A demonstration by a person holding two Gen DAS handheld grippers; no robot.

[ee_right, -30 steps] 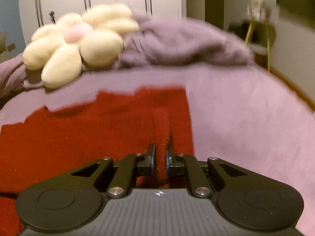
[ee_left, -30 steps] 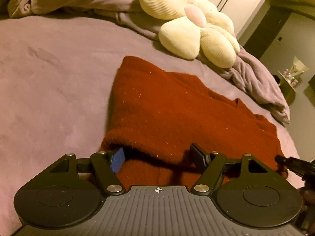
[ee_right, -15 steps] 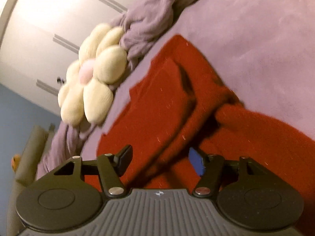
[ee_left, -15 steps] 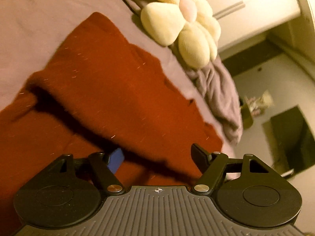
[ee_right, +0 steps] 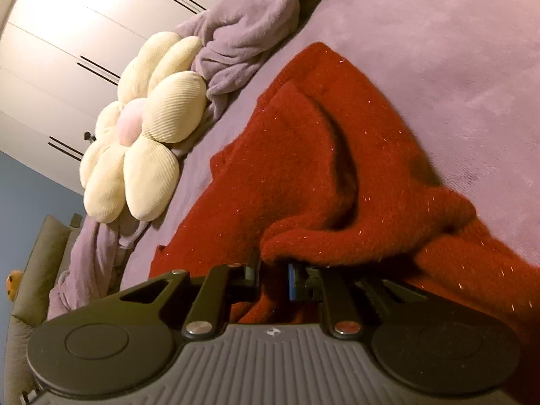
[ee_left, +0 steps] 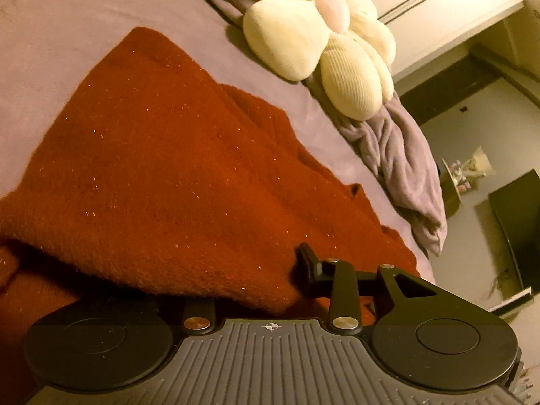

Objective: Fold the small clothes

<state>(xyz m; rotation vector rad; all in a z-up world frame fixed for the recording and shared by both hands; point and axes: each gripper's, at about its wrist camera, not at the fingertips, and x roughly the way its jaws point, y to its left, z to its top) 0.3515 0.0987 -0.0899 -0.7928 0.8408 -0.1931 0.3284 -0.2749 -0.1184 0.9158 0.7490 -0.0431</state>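
A red knit sweater (ee_left: 162, 168) lies spread on the purple bed cover (ee_left: 60, 33), with a thick fold lifted along its near edge. My left gripper (ee_left: 271, 266) is closing on that fold. Its right finger (ee_left: 306, 263) presses into the fabric, and its left finger is hidden under the cloth. In the right wrist view the sweater (ee_right: 303, 155) bunches into a ridge just ahead of my right gripper (ee_right: 275, 278). The right jaws are closing too, standing narrow, with red fabric pinched between the pads (ee_right: 293, 281).
A cream flower-shaped pillow (ee_left: 320, 33) (ee_right: 141, 148) rests beside a crumpled purple blanket (ee_left: 398, 155) (ee_right: 243, 33) at the back of the bed. White wardrobe doors (ee_right: 67, 33) stand behind. Past the bed's right edge are a small table (ee_left: 465, 175) and a dark screen (ee_left: 519, 229).
Both grippers rolled and sank toward the sweater. The left jaws narrowed onto the near fold, which now covers the left finger. The right jaws opened, then closed on a bunched ridge.
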